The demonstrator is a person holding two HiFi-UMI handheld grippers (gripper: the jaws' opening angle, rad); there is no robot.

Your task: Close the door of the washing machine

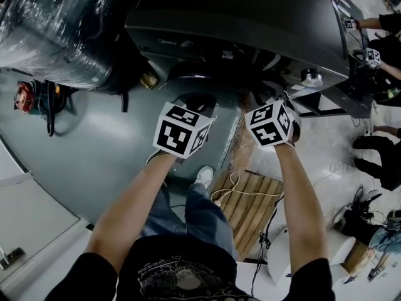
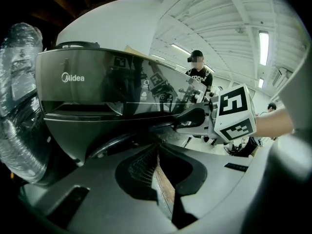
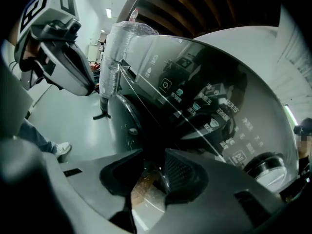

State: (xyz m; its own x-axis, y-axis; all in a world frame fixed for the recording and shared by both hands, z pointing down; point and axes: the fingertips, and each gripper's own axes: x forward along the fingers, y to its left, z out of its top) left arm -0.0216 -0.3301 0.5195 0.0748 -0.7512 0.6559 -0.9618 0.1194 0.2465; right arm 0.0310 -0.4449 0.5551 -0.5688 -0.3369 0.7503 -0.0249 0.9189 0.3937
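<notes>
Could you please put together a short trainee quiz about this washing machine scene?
1. True or false: the brand mark on the dark grey washing machine reads "Midea".
2. Multiple choice: in the head view, what stands left of the machine? A) a clear-plastic-wrapped cylindrical bundle; B) a folding ladder; C) a white fridge.
3. Short answer: in the head view, what lies just right of the person's white shoe?
Key: 1 true; 2 A; 3 a slatted brown wooden pallet.

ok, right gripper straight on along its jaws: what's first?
Most likely the washing machine door, dark, just under the control panel. Something glassy shows in the gap of the right gripper, so it may be very close; depth unclear.
</notes>
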